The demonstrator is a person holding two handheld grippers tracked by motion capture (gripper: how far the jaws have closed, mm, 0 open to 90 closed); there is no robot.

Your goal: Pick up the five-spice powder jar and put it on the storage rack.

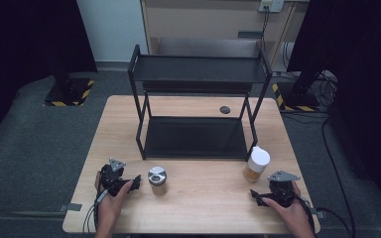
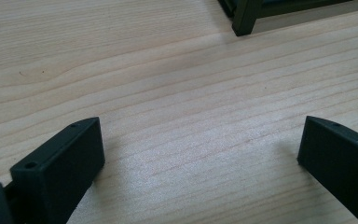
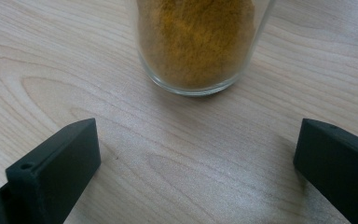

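Centrally, a black two-tier metal rack (image 1: 198, 106) stands at the far side of the light wooden table (image 1: 203, 208), both shelves bare. The white-capped glass jar of orange powder (image 1: 256, 164) stands upright near the rack's right foot, just ahead of the right gripper (image 1: 254, 196), whose jaws gape wide and touch nothing. The steel-lidded glass jar (image 1: 157, 180) stands just beside the left gripper (image 1: 137, 181), likewise spread wide and holding nothing.
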